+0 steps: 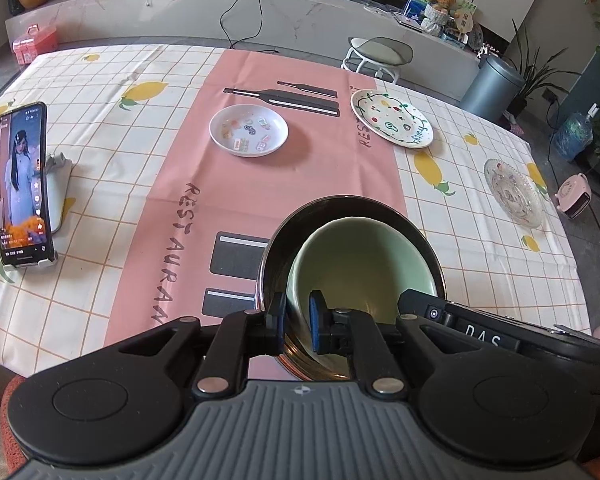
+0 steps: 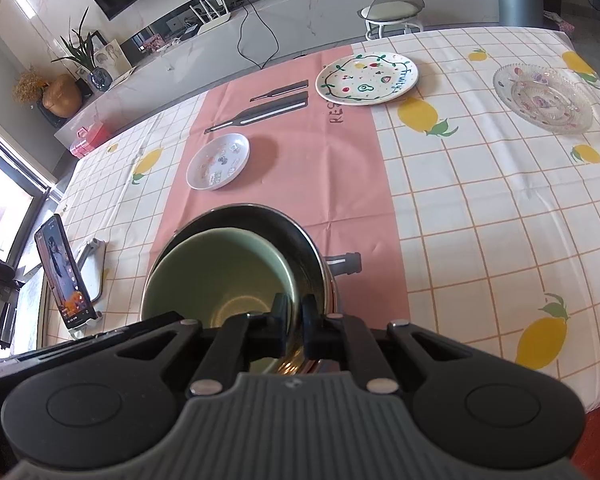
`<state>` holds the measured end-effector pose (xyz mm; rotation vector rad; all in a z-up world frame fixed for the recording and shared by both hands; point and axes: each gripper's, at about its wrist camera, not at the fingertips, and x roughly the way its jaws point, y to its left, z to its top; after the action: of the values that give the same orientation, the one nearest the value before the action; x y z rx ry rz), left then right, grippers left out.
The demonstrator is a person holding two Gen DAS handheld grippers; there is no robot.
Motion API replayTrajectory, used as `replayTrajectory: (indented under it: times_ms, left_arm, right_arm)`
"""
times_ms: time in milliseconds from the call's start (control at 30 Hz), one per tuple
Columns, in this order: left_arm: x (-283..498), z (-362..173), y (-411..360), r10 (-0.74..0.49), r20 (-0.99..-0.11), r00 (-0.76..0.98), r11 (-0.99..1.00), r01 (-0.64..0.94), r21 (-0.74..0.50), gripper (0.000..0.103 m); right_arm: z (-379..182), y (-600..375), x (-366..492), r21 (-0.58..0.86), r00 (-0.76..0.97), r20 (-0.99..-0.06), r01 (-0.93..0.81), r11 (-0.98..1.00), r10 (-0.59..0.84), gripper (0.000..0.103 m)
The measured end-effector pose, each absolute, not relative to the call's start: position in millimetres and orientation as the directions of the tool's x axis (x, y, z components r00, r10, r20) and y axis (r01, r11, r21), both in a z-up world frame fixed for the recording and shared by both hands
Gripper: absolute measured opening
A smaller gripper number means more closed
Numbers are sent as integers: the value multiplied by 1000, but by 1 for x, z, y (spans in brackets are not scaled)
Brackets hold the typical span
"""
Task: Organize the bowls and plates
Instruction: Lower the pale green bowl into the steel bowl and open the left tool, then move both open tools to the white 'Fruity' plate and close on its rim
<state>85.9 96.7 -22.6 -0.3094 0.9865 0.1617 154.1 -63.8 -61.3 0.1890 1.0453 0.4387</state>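
Left wrist view puts your left gripper at the near rim of the two nested bowls: one finger sits outside the dark metal bowl, the other, with its blue pad, inside the green bowl, and the pair is clamped on both walls together. The green bowl sits tilted inside the metal one, leaning toward its near right side. Your right gripper grips the same stack from the other side, its jaws pinched nearly together over the green bowl's rim and the metal wall behind it; its black body shows at the right edge of the left wrist view.

Past the bowls, on the pink runner, a small white dish with stickers lies well apart from both grippers. Farther right, a white plate painted with fruit straddles the runner's edge and the checked lemon tablecloth. A clear glass plate rests near the table's right edge. On the left, a phone stands upright in a holder, its screen lit.
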Motion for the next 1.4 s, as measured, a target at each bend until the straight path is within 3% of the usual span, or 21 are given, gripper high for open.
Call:
replayTrajectory:
  times_ms: [267,467,633,767,1033,1267,1400]
  left_arm:
    - [89,-18,83,79,-832,549,971,-232,-61,13]
    - [89,-11,72,142,-800,582,979,-204,25,27]
    - [87,-8,81,101,-790,605,976,-214,-40,32]
    - [86,-2,89,91,-768,634,966,-242,-85,41]
    - [91,6,109,10,-744,668,956,-225,-189,45]
    - [103,6,134,-136,-731,669,897,-229,-377,45]
    - [122,6,132,-163,-732,661,896,-212,-391,45]
  right_arm:
    - [-62,-60,154,338,439,-793,-261,904,423,6]
    - [-62,-60,154,330,448,-791,-262,907,417,5]
    - [-54,-66,151,346,474,-766,-263,901,433,10]
    - [-39,-71,148,355,521,-722,-285,890,455,30]
    - [-27,-80,160,332,557,-701,-299,894,447,44]
    - [-31,-93,182,311,560,-721,-264,913,408,48]
    - [-34,-102,194,298,569,-723,-255,920,391,51]
